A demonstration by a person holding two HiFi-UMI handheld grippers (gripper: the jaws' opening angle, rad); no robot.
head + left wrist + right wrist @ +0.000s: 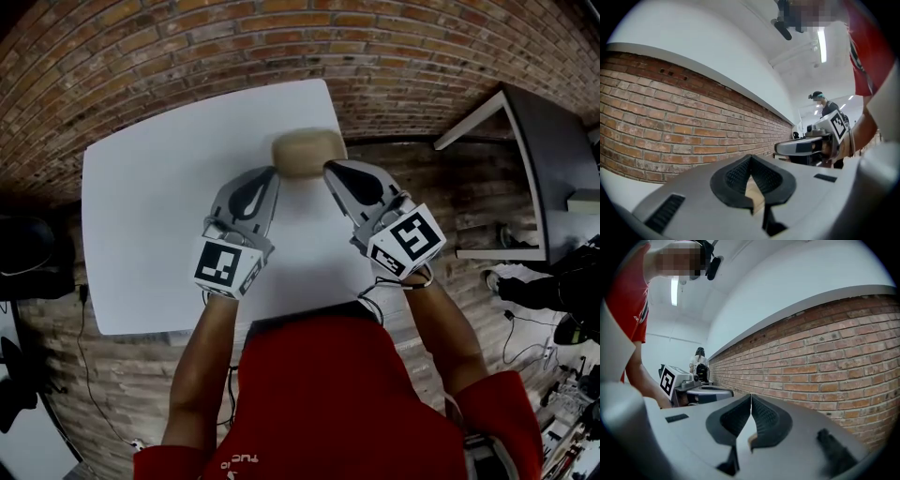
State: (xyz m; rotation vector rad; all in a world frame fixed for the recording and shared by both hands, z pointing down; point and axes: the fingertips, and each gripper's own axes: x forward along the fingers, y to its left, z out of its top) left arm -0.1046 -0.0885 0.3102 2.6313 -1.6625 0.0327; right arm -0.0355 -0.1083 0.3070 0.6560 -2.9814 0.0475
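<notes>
Head view shows a pale wooden block [307, 153] at the upper centre of the frame, near the far edge of the white counter [141, 206]. The left gripper [271, 172] and right gripper [330, 168] touch it on either side. Each gripper's fingers [736, 180] are closed tip to tip and grip nothing; a tan sliver shows behind the gap. Equal inward pressure from both sides, I judge, would keep the block from slipping. The print on the red shirt [347, 394] is too small to read.

Bright, even light from ceiling strip lamps [821, 44]; the white tabletop [159, 216] glares, the wooden block [307, 153] is blurred, picture edges bend and darken.
</notes>
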